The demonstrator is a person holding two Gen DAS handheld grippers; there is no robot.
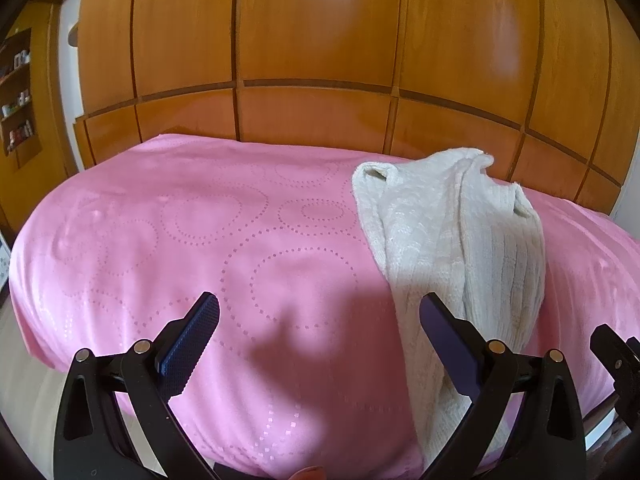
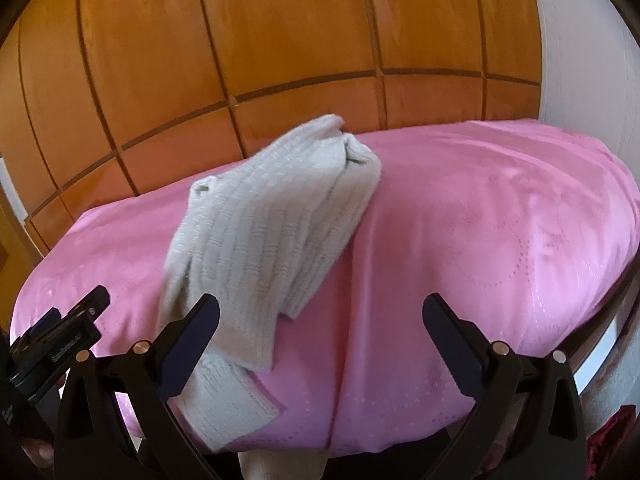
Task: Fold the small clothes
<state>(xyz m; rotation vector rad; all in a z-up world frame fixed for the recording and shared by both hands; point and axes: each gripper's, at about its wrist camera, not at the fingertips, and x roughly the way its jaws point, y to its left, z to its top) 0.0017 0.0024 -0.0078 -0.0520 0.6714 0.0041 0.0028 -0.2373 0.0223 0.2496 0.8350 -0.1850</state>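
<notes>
white knit garment [image 1: 452, 240], bunched, its near end cut off.

Wardrobe wall [image 1: 320, 40] — glossy orange-brown wood panels with dark grooves. Bed cover [image 1: 180, 220] — pink, dotted circles. Shelf niche [image 1: 16, 92] at left; white wall [image 2: 580, 48] at right.

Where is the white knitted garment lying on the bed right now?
The white knitted garment lies bunched lengthwise on the pink bedspread, right of centre in the left wrist view, between the open left gripper and right gripper, below the wooden panelled wall.
</notes>
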